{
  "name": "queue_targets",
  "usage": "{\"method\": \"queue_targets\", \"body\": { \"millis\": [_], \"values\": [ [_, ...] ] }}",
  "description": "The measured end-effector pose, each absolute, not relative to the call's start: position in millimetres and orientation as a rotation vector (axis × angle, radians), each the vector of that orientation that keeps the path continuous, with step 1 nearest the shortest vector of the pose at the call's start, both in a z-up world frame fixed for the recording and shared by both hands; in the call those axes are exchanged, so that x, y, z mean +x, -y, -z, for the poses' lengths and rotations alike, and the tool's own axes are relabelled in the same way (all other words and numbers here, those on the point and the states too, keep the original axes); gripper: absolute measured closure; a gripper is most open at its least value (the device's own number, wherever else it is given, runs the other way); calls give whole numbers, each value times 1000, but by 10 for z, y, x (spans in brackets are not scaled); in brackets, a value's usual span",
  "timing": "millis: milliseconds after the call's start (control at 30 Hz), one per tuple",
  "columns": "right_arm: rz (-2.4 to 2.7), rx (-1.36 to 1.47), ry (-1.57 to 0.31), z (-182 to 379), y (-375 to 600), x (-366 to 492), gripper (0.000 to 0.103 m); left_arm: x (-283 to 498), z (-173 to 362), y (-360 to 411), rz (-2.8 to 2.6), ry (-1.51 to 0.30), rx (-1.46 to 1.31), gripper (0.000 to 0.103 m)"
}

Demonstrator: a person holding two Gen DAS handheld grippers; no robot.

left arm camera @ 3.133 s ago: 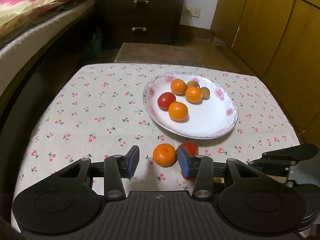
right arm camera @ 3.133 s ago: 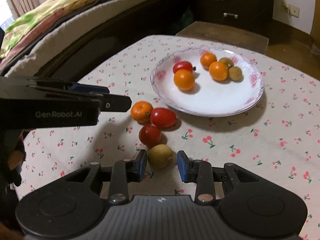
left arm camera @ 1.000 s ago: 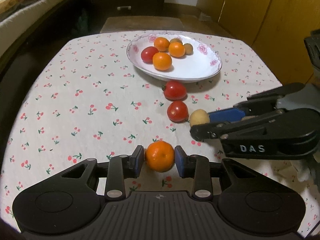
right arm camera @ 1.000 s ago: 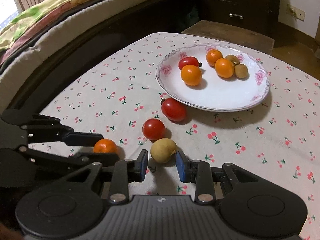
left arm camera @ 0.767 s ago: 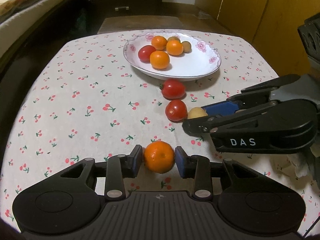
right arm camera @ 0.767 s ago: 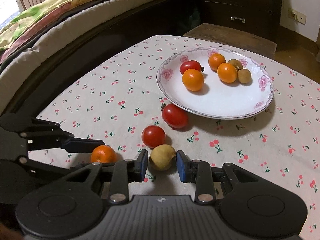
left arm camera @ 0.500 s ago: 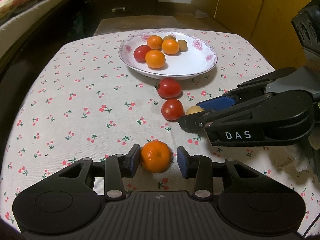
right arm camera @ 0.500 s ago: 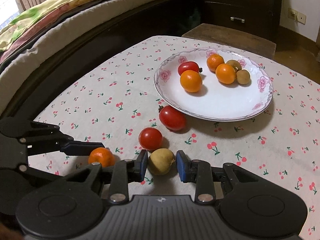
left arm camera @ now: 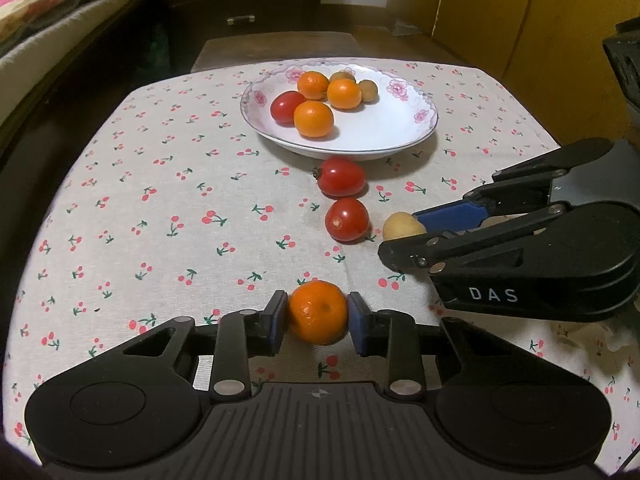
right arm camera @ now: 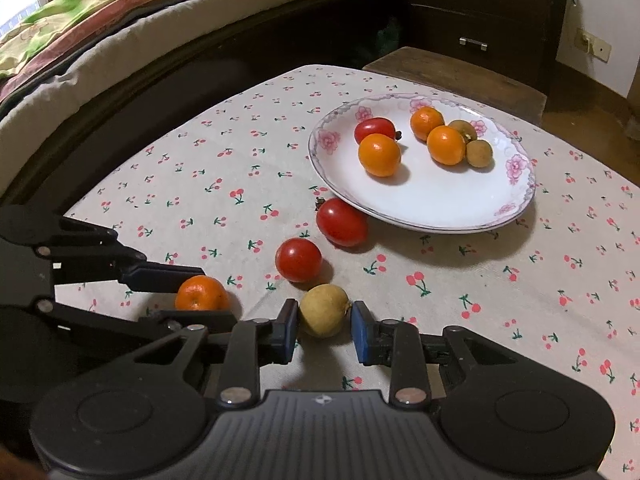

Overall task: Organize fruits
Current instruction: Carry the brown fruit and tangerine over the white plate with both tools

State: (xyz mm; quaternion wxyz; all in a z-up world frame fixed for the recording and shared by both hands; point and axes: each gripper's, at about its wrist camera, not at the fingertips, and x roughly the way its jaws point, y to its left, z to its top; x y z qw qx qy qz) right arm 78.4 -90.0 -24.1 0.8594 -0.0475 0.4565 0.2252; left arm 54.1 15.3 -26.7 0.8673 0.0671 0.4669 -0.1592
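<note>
Left gripper (left arm camera: pixel 318 322) just clamped the orange (left arm camera: pixel 318 312), right gripper (right arm camera: pixel 325 326) closing, not yet gripping the yellow fruit (right arm camera: pixel 323 310); both aimed for the plate (left arm camera: pixel 400 144) at 12 o'clock.

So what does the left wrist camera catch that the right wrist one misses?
Only the left wrist view: yellow wooden cupboard doors and white DAS lettering on the right gripper. Only the right wrist view: a bright window. Both: the white flowered plate of fruit, two red tomatoes on the cherry-print tablecloth, the small orange mandarin gripped by the left gripper, and the pale yellow round fruit between the right gripper's jaws; both grippers' jaws have just been closing.
</note>
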Motion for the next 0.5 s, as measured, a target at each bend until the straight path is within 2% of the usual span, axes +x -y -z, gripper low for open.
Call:
{"method": "queue_targets", "body": {
  "millis": [500],
  "values": [
    [-436, -100, -955, 87, 1055, 585, 73, 540, 159, -88, 336, -948, 138, 63]
  ]
}}
